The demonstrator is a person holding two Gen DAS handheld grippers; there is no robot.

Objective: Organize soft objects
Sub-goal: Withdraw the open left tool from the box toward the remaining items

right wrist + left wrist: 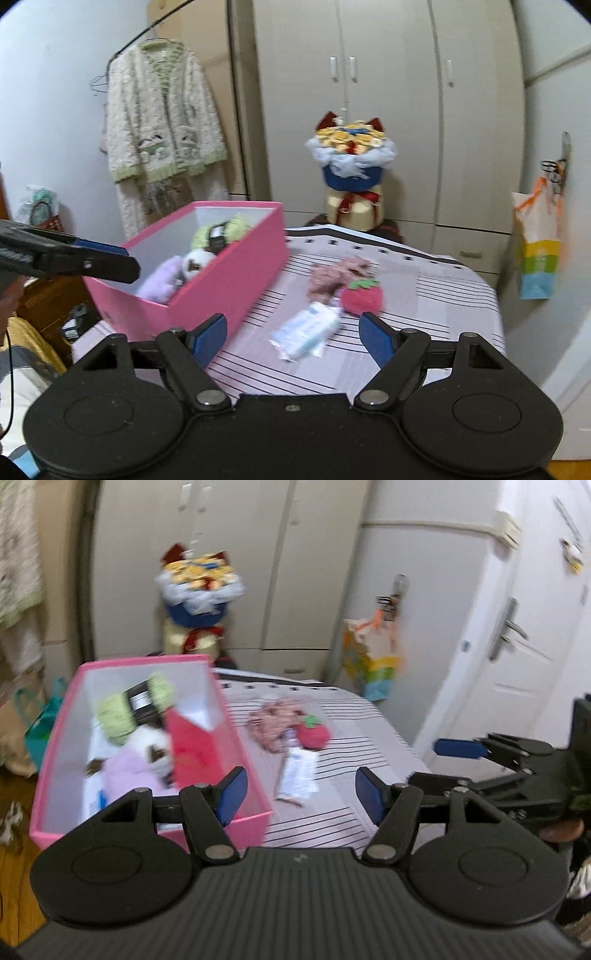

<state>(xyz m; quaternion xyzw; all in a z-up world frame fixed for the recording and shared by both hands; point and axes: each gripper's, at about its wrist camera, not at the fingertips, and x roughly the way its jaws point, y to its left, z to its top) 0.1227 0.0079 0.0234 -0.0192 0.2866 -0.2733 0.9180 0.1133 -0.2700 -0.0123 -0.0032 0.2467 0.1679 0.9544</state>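
Fingers of my left gripper stand apart with nothing between them; the pink box sits at ten o'clock, toys inside, and the strawberry lies at twelve on the striped table. From my right wrist, my right gripper is likewise spread and empty, a white packet just ahead, the strawberry at one o'clock, the box at ten.

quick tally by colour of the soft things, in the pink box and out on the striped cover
In the pink box:
green: 1, yarn ball
lilac: 1, plush
white and brown: 1, plush
On the striped cover:
red: 1, strawberry plush
dusty pink: 1, plush
white and blue: 1, tissue pack
Total: 6
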